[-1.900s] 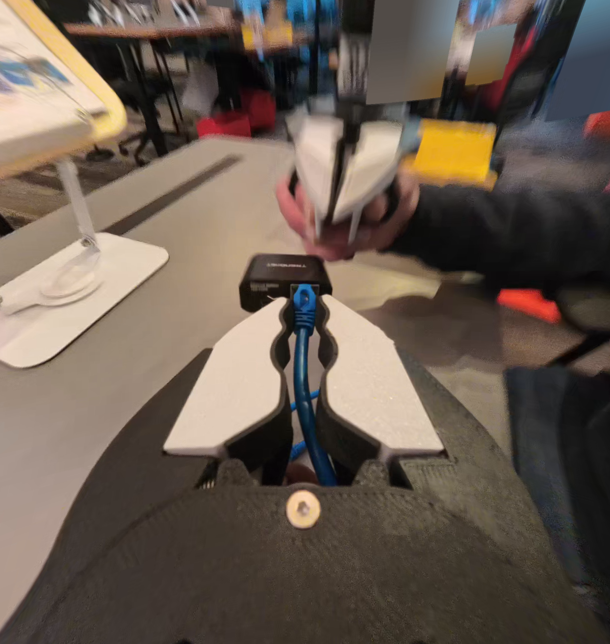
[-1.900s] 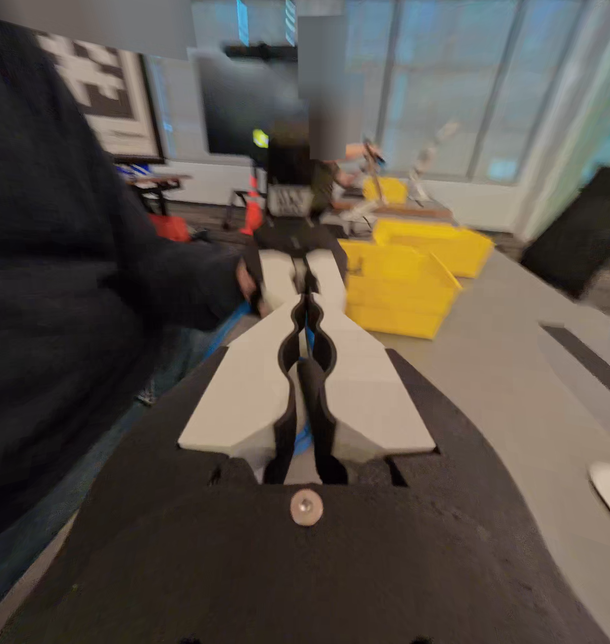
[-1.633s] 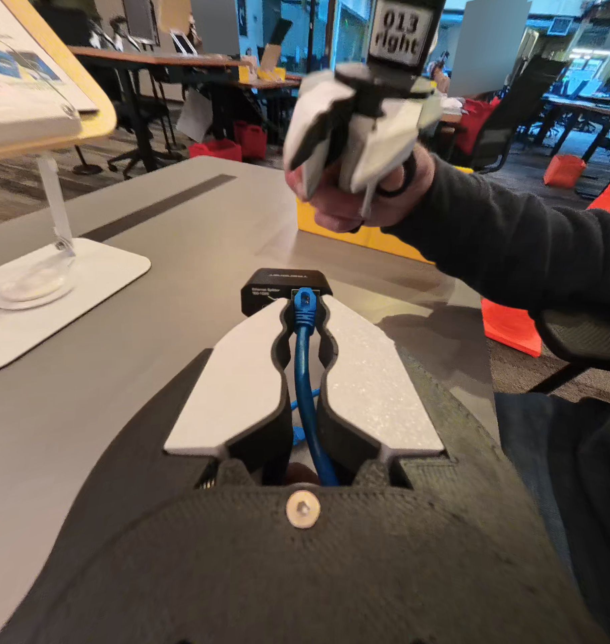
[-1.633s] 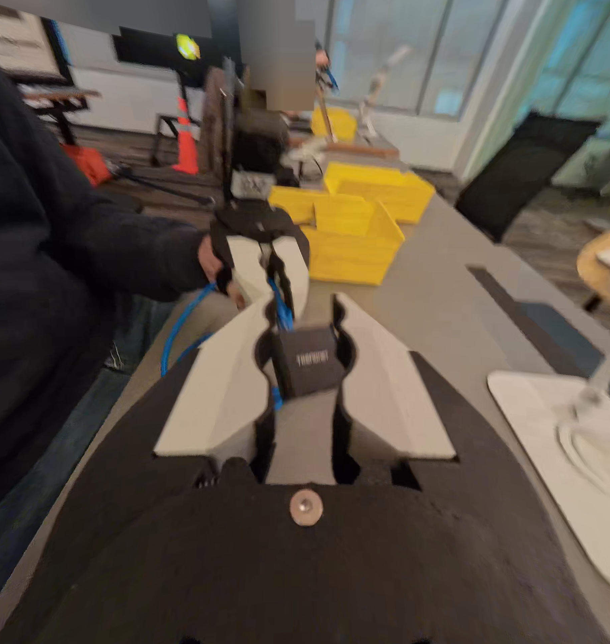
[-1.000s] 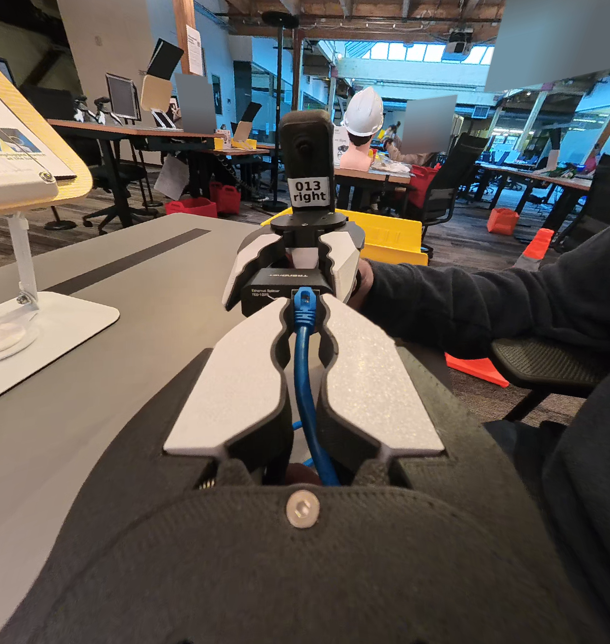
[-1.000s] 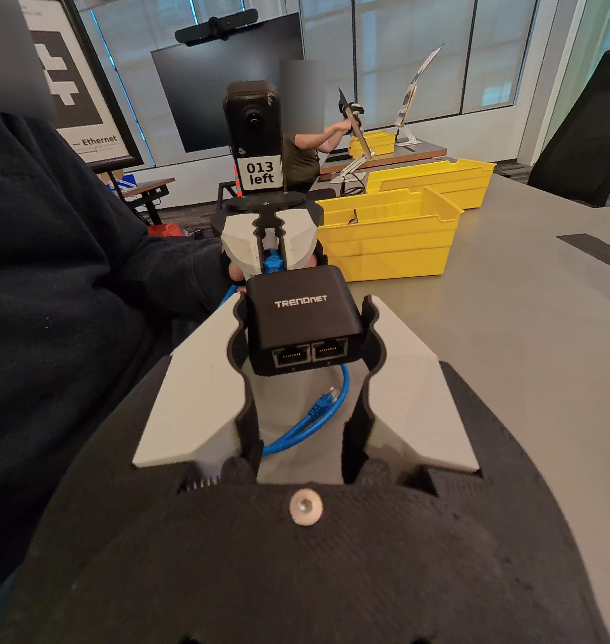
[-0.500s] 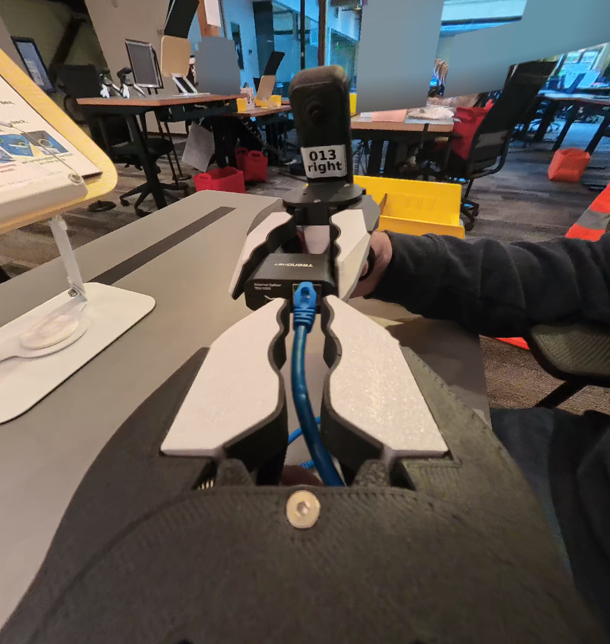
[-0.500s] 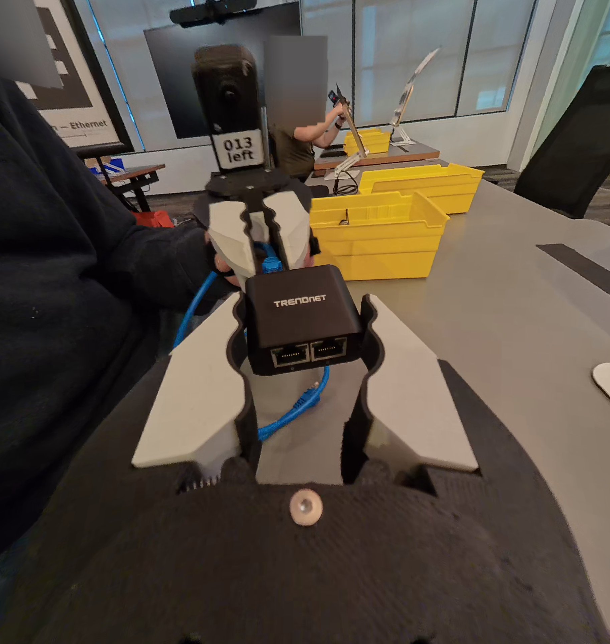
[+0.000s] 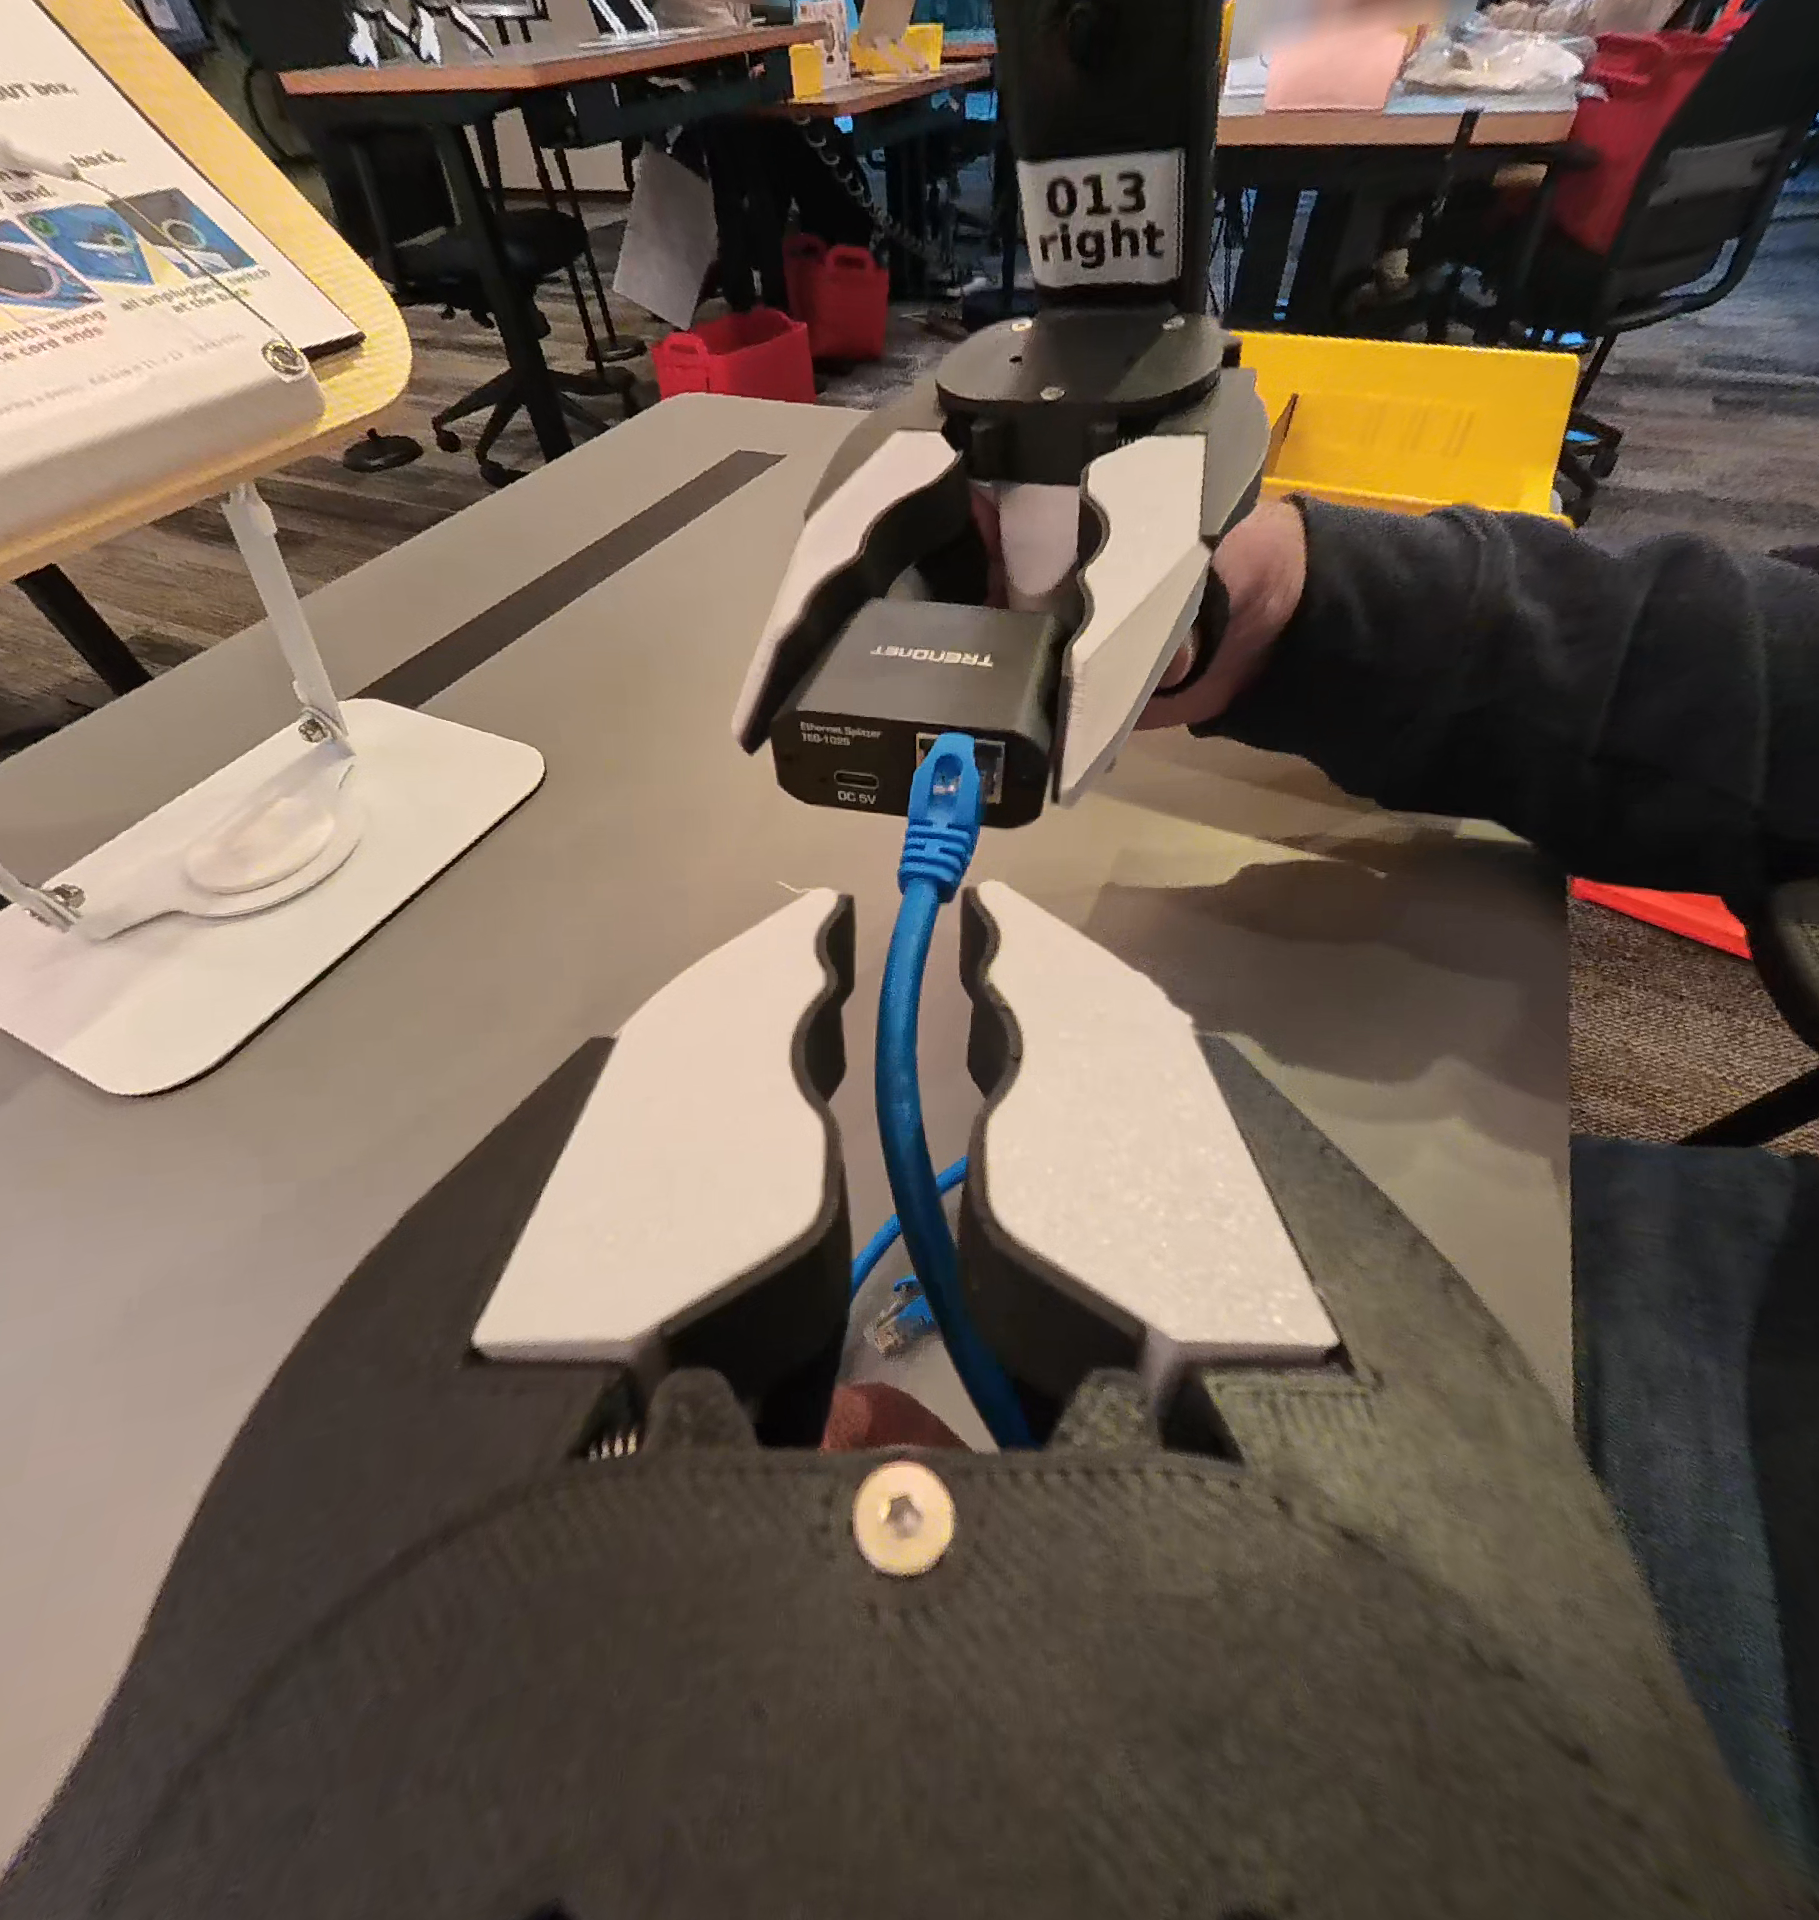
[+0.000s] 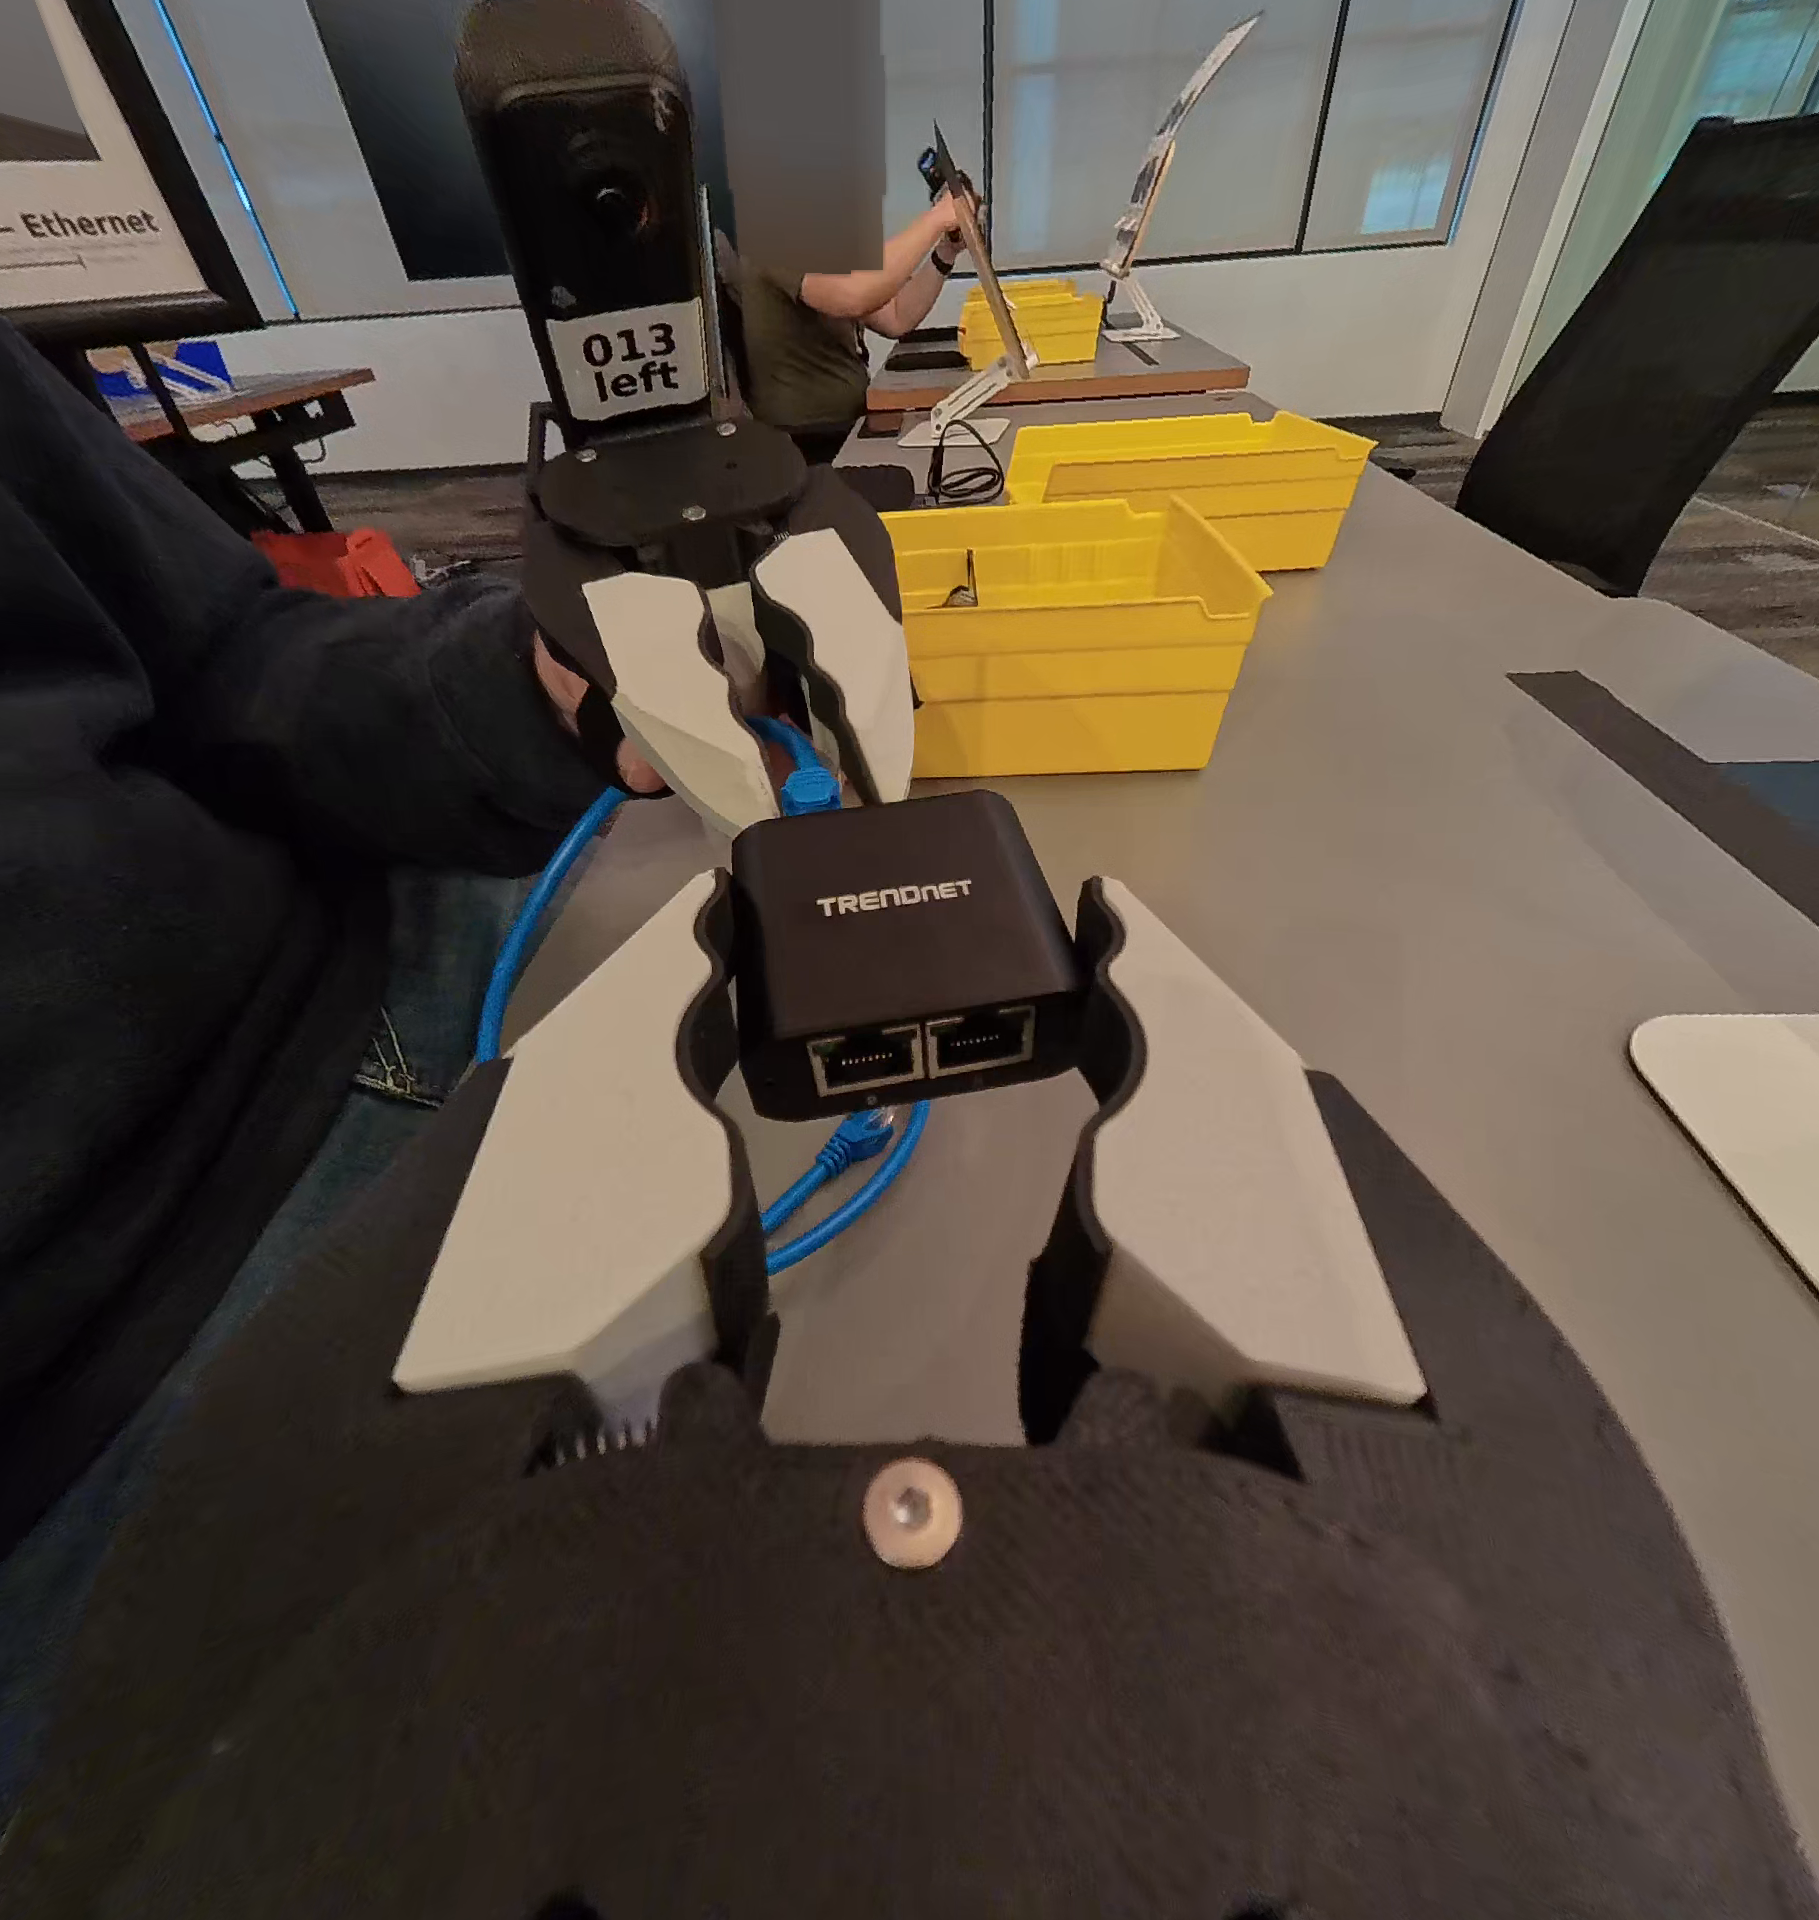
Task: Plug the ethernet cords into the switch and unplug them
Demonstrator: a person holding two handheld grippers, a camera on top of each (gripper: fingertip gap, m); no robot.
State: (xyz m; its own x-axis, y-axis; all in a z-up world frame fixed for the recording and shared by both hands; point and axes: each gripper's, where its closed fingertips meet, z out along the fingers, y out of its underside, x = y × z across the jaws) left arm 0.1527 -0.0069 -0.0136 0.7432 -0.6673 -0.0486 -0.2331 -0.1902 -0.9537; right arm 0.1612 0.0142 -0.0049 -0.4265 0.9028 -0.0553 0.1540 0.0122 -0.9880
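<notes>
The black switch (image 10: 884,935) is clamped between the fingers of my right gripper (image 10: 903,888) and held just above the grey table (image 10: 1404,883). Its two near ports (image 10: 920,1055) are empty. A blue ethernet cord (image 9: 910,1039) is plugged by its connector (image 9: 941,810) into the switch's far side (image 9: 920,707). My left gripper (image 9: 903,899) is open, a little short of that connector, and the cord runs loose between its fingers. The cord's other connector (image 10: 853,1138) lies free on the table under the switch and also shows in the left wrist view (image 9: 900,1325).
A white stand base (image 9: 240,883) carrying a tilted sign board stands on the table to the left of my left gripper. Yellow bins (image 10: 1071,644) sit on the table behind the left gripper. A dark-sleeved arm (image 9: 1507,665) reaches in from the right. The tips of both grippers are at nearly the same place.
My right gripper came down, shut on the switch and lifted it slightly. My left gripper let go of the plugged connector, opened and drew back along the cord.
</notes>
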